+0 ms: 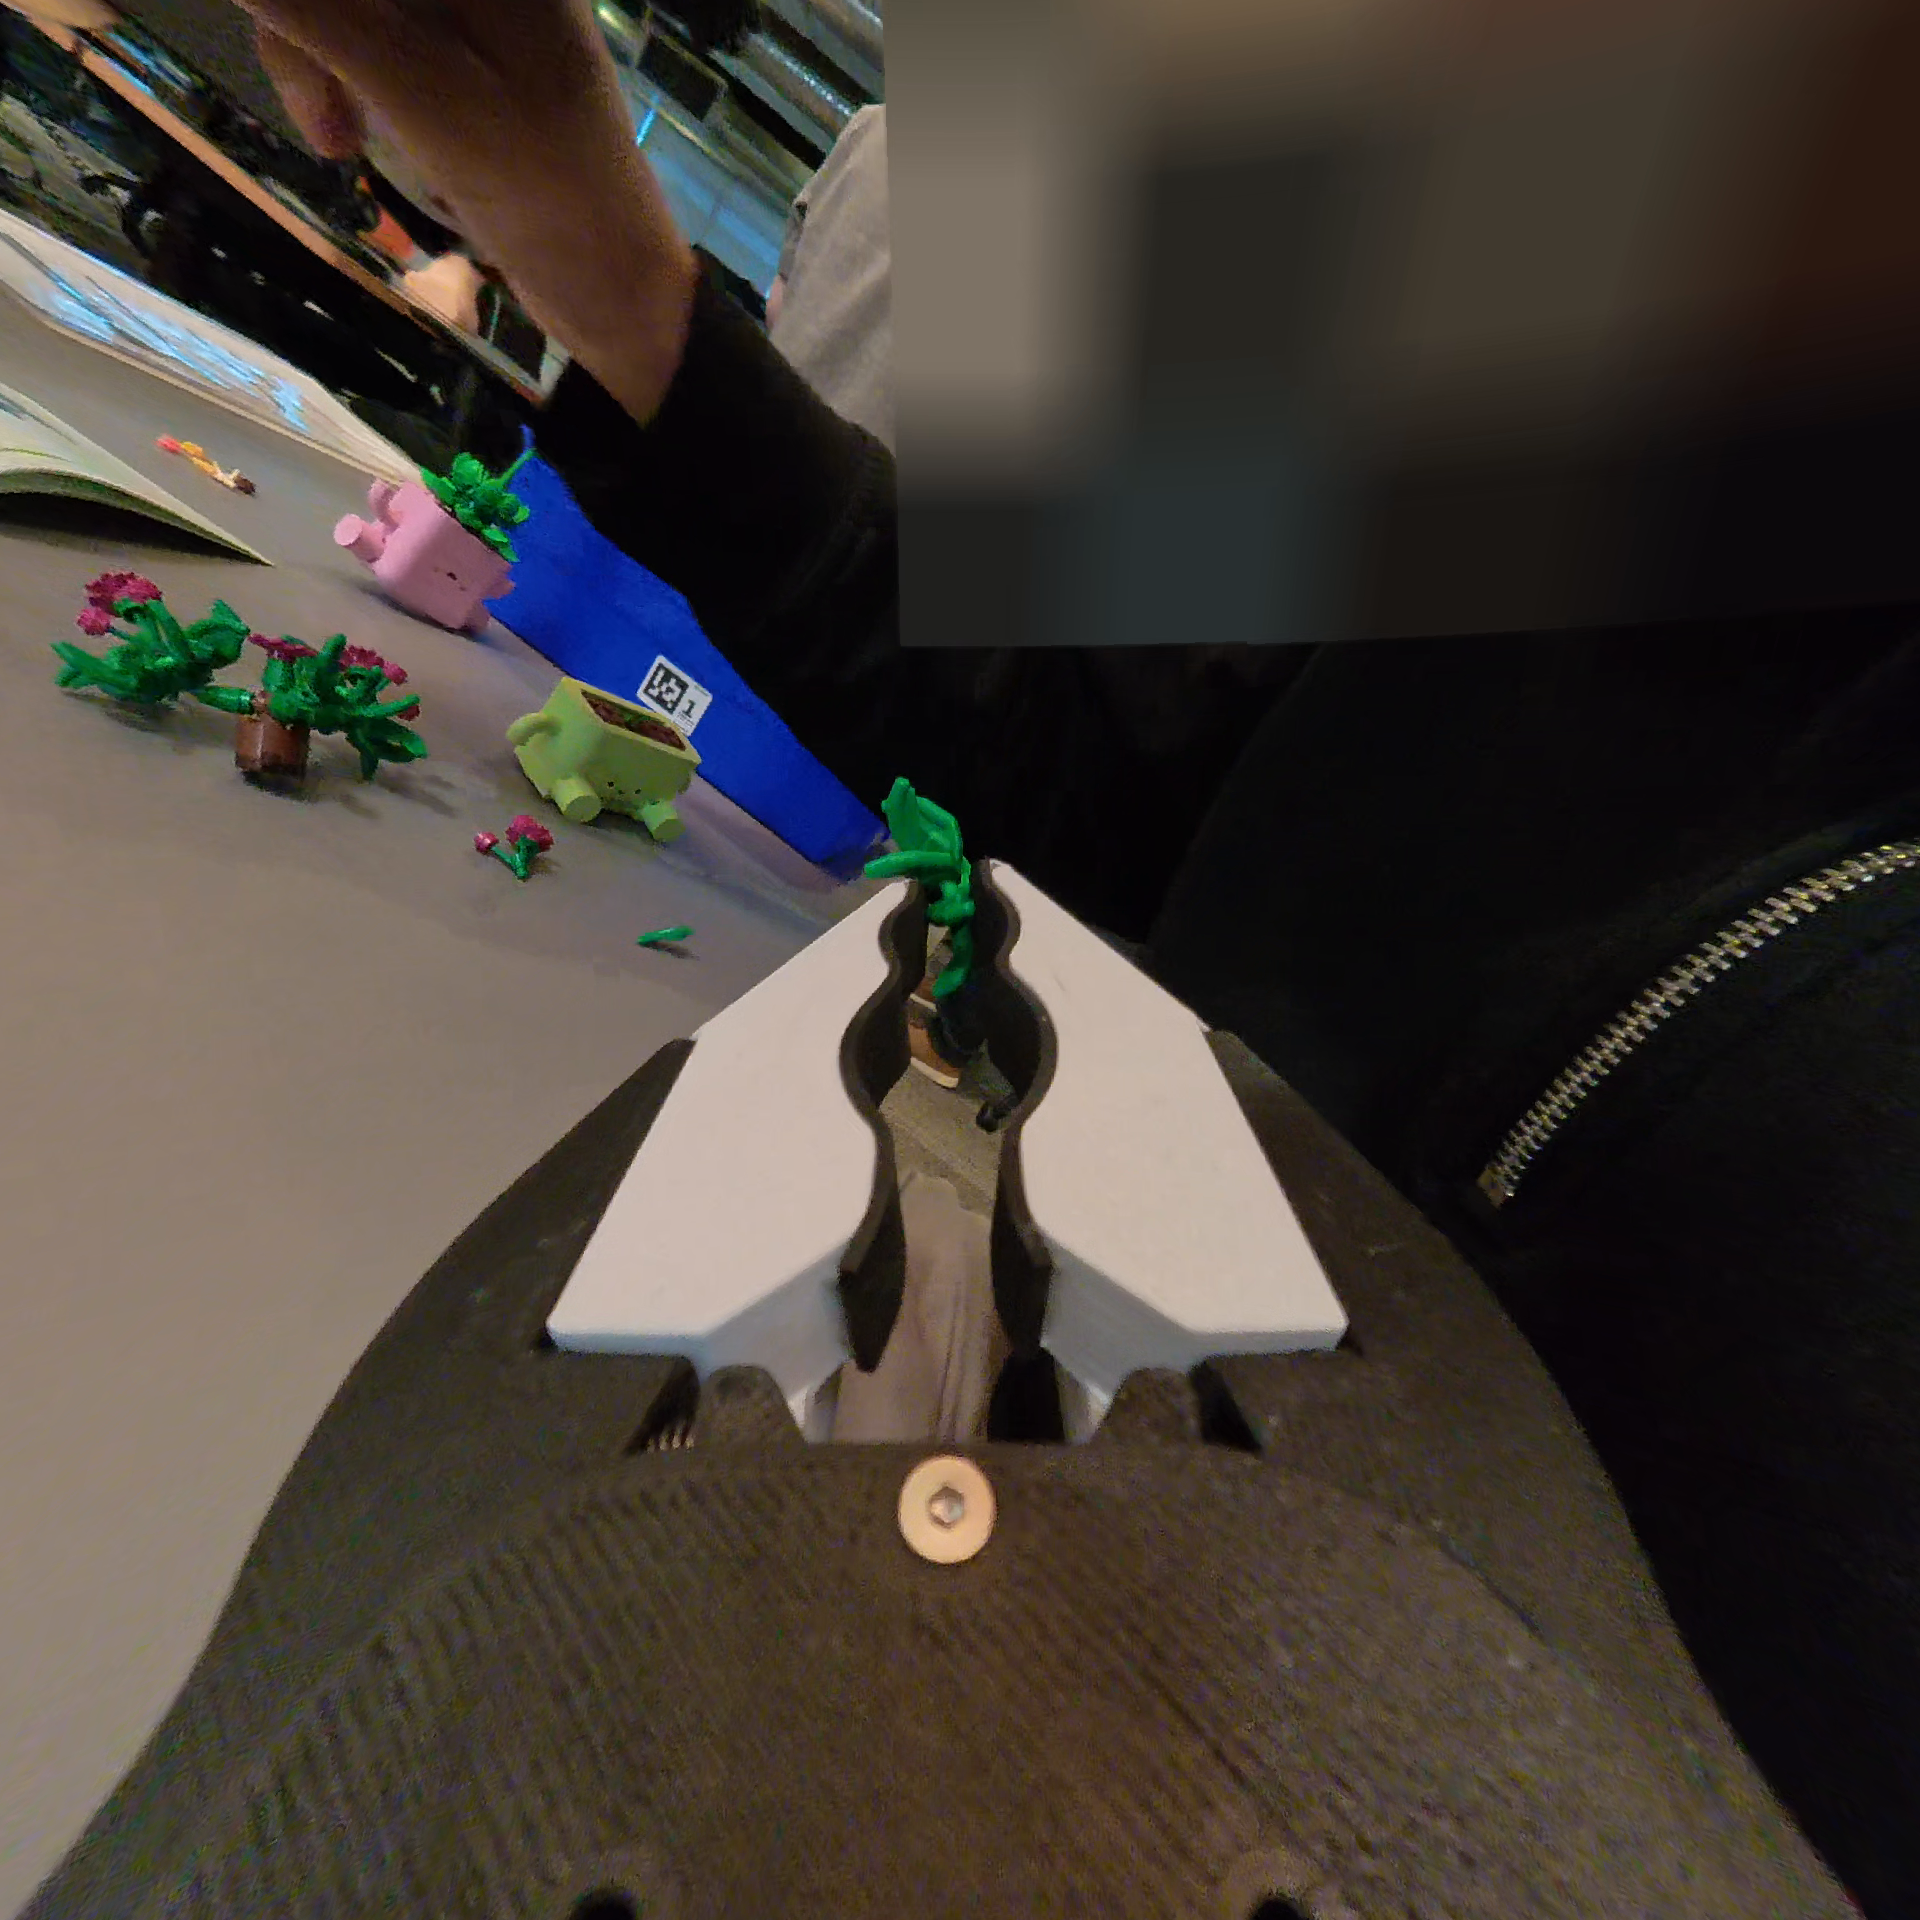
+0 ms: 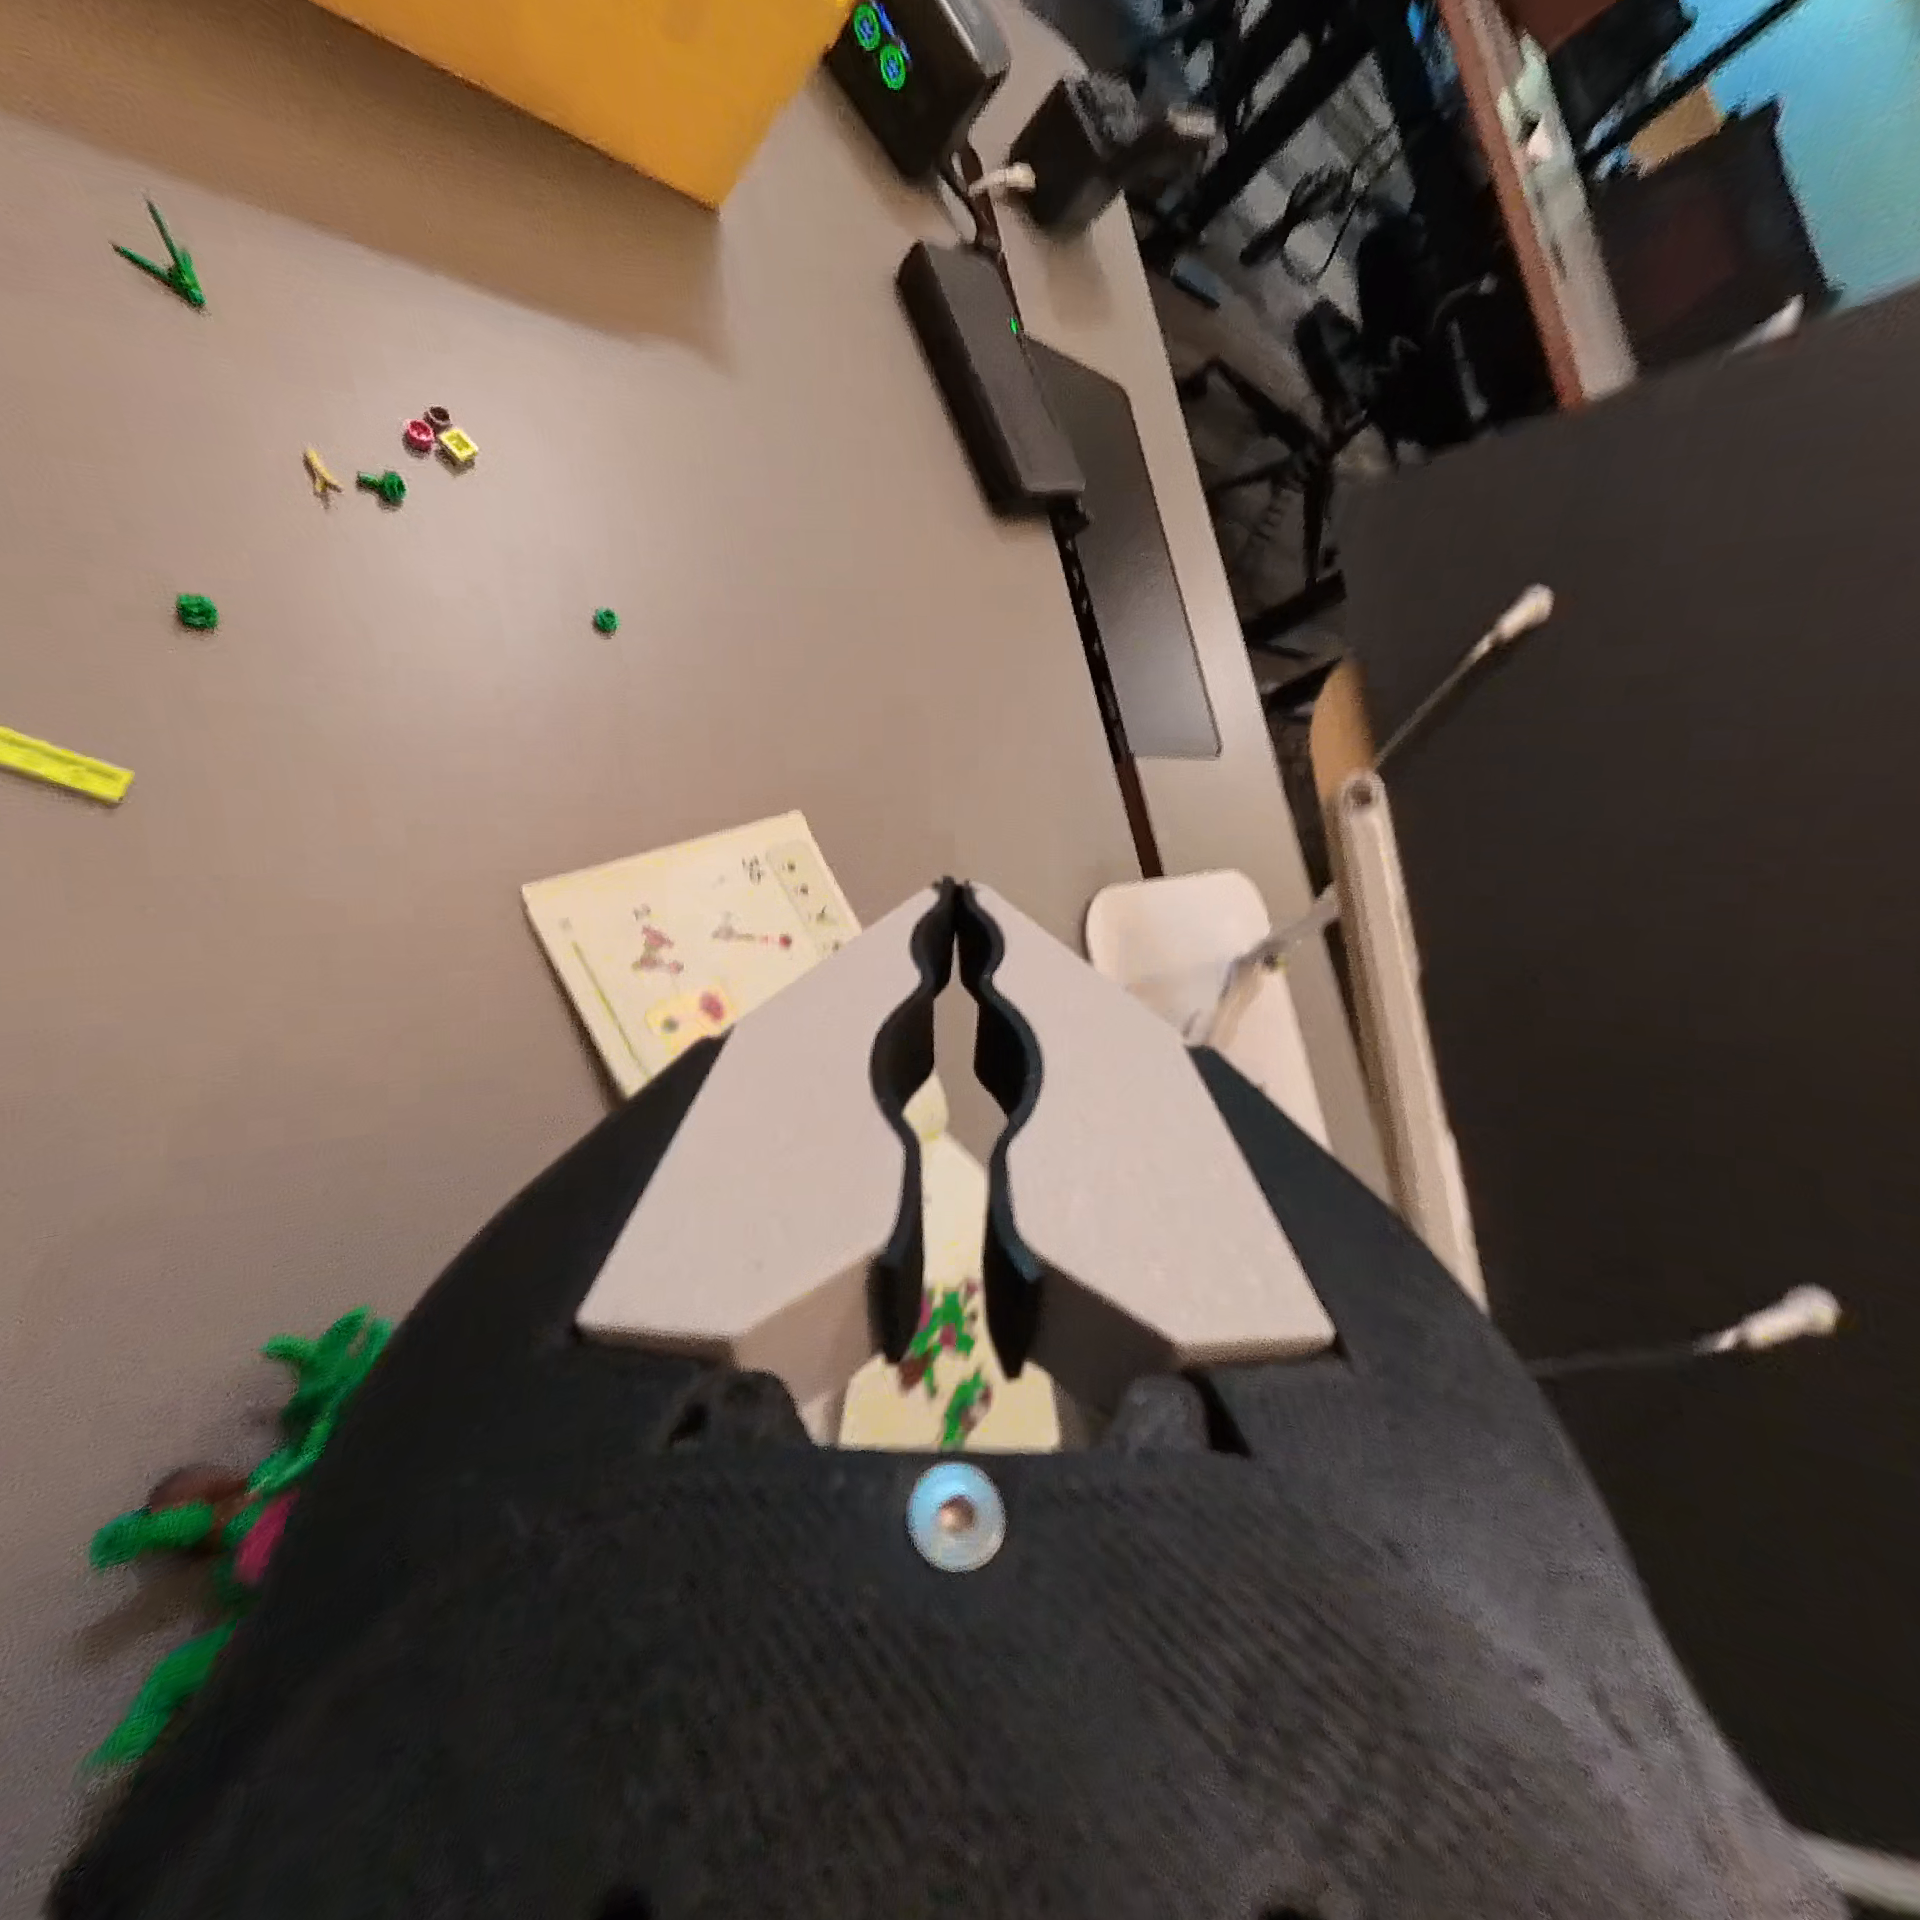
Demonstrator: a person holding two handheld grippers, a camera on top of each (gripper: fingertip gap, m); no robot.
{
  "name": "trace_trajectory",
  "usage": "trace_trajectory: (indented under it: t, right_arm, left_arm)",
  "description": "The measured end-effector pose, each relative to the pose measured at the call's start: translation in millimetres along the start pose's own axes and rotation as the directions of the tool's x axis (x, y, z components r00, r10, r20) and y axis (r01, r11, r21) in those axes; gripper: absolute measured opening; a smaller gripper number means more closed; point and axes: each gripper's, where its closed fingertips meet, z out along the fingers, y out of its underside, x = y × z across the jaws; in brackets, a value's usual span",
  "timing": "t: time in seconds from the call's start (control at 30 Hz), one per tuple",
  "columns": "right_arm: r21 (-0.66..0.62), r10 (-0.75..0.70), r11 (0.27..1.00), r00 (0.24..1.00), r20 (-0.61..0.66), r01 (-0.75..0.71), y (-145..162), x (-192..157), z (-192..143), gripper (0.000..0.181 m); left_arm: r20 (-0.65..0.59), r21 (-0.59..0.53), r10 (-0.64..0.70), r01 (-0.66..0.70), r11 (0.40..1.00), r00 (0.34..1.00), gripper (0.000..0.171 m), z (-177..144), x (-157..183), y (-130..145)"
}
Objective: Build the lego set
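**Here: left tongs pinch a green sprig**

The left gripper (image 1: 948, 883), raised off the grey table (image 1: 312, 1039) and aimed toward the person, clenches a green stem piece (image 1: 930, 862) near the lime pot (image 1: 608, 758). The right gripper (image 2: 951, 894), tilted above the instruction booklet (image 2: 675, 935), is clenched, empty.

You have one white tag (image 1: 675, 693) with a square black-and-white code and a mark beside it, stuck on the blue box (image 1: 665, 665); the open instruction booklet (image 2: 691, 935) shows only blurred printed diagrams, nothing legible.
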Motion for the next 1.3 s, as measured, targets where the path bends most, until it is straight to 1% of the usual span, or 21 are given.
trace_trajectory:
  t: [0.07,0.1,0.17,0.23,0.27,0.33,0.4,0.47,0.57,0.67,0.73,0.8,0.83,0.87,0.93,0.97,1.07,1.13,1.17,1.23,1.3]
  right_arm:
    - [-0.019,0.171,0.985,0.983,0.064,-0.170,11,1,-30,0.000]
    - [-0.015,0.303,0.953,0.945,0.118,-0.304,14,-2,-52,0.000]
    - [0.024,0.555,0.812,0.785,0.276,-0.583,11,-12,-113,0.000]
    - [0.105,0.665,0.650,0.630,0.402,-0.753,10,-21,-184,0.000]
    - [0.154,0.687,0.599,0.603,0.406,-0.786,18,-27,-217,0.000]
    - [0.247,0.718,0.566,0.618,0.320,-0.786,49,-46,-272,0.000]
    - [0.317,0.754,0.574,0.638,0.157,-0.755,92,-69,-317,0.000]
    - [0.376,0.802,0.547,0.597,0.021,-0.748,135,-93,-358,0.000]
    - [0.437,0.858,0.485,0.508,-0.073,-0.757,191,-137,-408,0.000]
    - [0.505,0.842,0.531,0.492,-0.222,-0.680,243,-176,-459,0.001]
    - [0.463,0.793,0.609,0.473,-0.385,-0.644,302,-210,-480,0.001]
    - [0.345,0.750,0.627,0.421,-0.510,-0.698,391,-266,-470,0.015]
    - [0.282,0.768,0.568,0.374,-0.520,-0.773,440,-306,-451,0.027]
    - [0.218,0.815,0.471,0.327,-0.478,-0.855,482,-352,-423,0.035]
    - [0.070,0.889,0.295,0.247,-0.385,-0.953,547,-447,-360,0.035]
    - [0.004,0.891,0.255,0.233,-0.389,-0.967,577,-485,-333,0.030]
    - [-0.148,0.868,0.211,0.255,-0.427,-0.966,655,-567,-258,0.022]
    - [-0.262,0.846,0.163,0.272,-0.458,-0.951,700,-609,-215,0.017]
    - [-0.282,0.838,0.126,0.254,-0.483,-0.951,719,-624,-198,0.016]
    - [-0.262,0.834,0.028,0.167,-0.525,-0.965,745,-643,-169,0.013]
    - [-0.207,0.840,-0.027,0.090,-0.535,-0.978,757,-646,-144,0.012]
  left_arm:
    - [-0.003,-0.004,0.011,-0.011,1.000,1.000,0.006,1,0,-2]
    - [-0.005,-0.001,0.016,-0.016,1.000,1.000,0.006,1,2,-3]
    - [-0.026,0.002,0.014,-0.014,1.000,1.000,0.006,3,8,-1]
    - [-0.050,-0.025,0.005,-0.006,1.000,0.999,0.006,7,17,8]
    - [-0.059,-0.052,0.000,-0.003,0.999,0.998,0.006,11,22,14]
    - [-0.076,-0.113,-0.024,0.015,0.993,0.997,0.006,19,33,28]
    - [-0.084,-0.156,-0.054,0.040,0.987,0.995,0.006,28,47,39]
    - [-0.100,-0.182,-0.096,0.077,0.980,0.990,0.006,37,63,50]
    - [-0.108,-0.183,-0.124,0.103,0.978,0.986,0.006,52,87,68]
    - [-0.109,-0.181,-0.148,0.127,0.975,0.983,0.006,70,106,86]
    - [-0.113,-0.200,-0.177,0.152,0.968,0.978,0.006,82,115,102]
    - [-0.114,-0.267,-0.212,0.175,0.948,0.971,0.006,92,118,125]
    - [-0.112,-0.306,-0.219,0.177,0.936,0.969,0.006,96,118,137]
    - [-0.104,-0.341,-0.217,0.170,0.924,0.971,0.006,98,115,150]
    - [-0.077,-0.404,-0.199,0.152,0.902,0.977,0.006,102,105,174]
    - [-0.059,-0.426,-0.189,0.146,0.893,0.980,0.006,103,98,185]
    - [-0.002,-0.479,-0.183,0.160,0.863,0.983,0.006,105,79,214]
    - [0.046,-0.518,-0.195,0.190,0.834,0.980,0.006,105,66,231]
    - [0.068,-0.536,-0.206,0.210,0.818,0.976,0.006,107,60,239]
    - [0.102,-0.562,-0.223,0.241,0.791,0.969,0.006,112,49,248]
    - [0.119,-0.582,-0.220,0.248,0.775,0.968,0.006,119,41,253]
